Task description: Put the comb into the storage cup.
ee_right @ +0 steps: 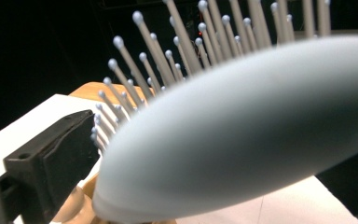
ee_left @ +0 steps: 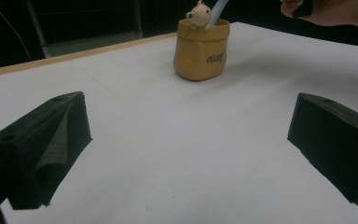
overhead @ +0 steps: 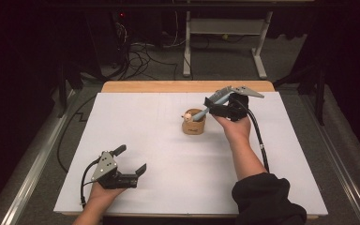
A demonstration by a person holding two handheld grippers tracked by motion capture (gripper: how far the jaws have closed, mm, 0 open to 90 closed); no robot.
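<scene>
Hairbrush (overhead: 214, 104), pale blue with ball-tipped bristles, is clamped in the right gripper (overhead: 215, 105) and slants down into a small tan holder (overhead: 193, 123) that stands near the middle of the white table (overhead: 168, 154). Its handle end sits inside the holder's mouth, while its head rises up and to the right toward the hand. In the right gripper view the brush's rounded back (ee_right: 242, 135) lies close against the lens, bristles (ee_right: 182, 51) fanning upward, and the left black jaw presses beside them; the right jaw is mostly hidden behind the brush.

A little cream figure (overhead: 187, 115) peeks over the holder's rim beside the handle; the left gripper view shows it (ee_left: 198, 13) touching the blue handle (ee_left: 218, 10), with dark lettering on the holder's wall (ee_left: 200, 49).

The left gripper (overhead: 129, 161) rests low near the table's front left corner, well apart from the holder, its jaws spread wide with bare table between them.
</scene>
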